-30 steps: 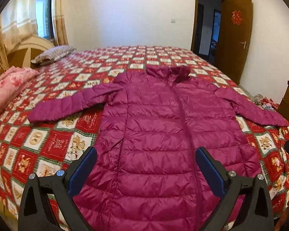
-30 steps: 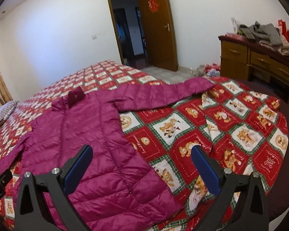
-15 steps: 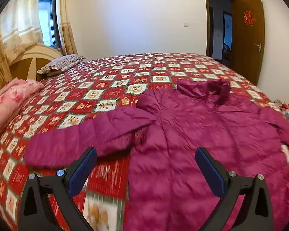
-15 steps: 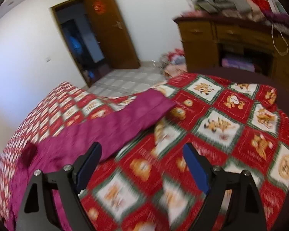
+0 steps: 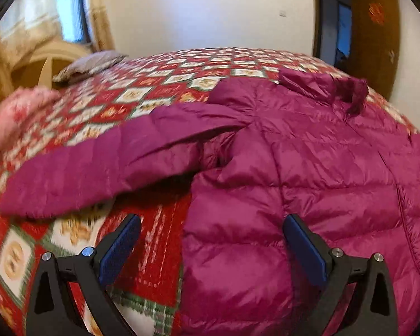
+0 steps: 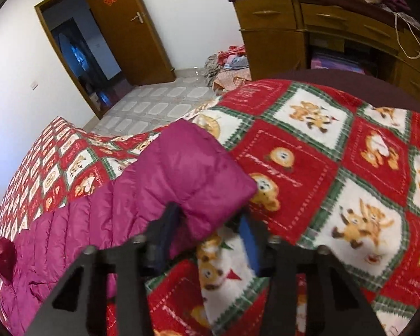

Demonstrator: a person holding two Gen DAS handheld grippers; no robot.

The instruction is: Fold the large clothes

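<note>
A large magenta quilted jacket point(image 5: 308, 173) lies spread flat on the bed. Its left sleeve point(image 5: 103, 165) stretches out to the left. My left gripper point(image 5: 211, 240) is open and empty, low over the jacket's left side below the armpit. In the right wrist view the right sleeve point(image 6: 182, 173) reaches toward me. My right gripper point(image 6: 210, 229) has closed around the sleeve's cuff end, blue pads on either side of the fabric.
The bed is covered by a red, green and white bear-patterned quilt point(image 6: 336, 168). A pillow point(image 5: 92, 64) and pink folded bedding point(image 5: 16, 112) lie at the head end. A wooden dresser point(image 6: 336, 33) piled with clothes stands beyond the bed; a door point(image 6: 126, 28) is open.
The left gripper moved closer and lower toward the jacket's left armpit. The right gripper moved in on the right sleeve's cuff and closed from wide open onto it.
</note>
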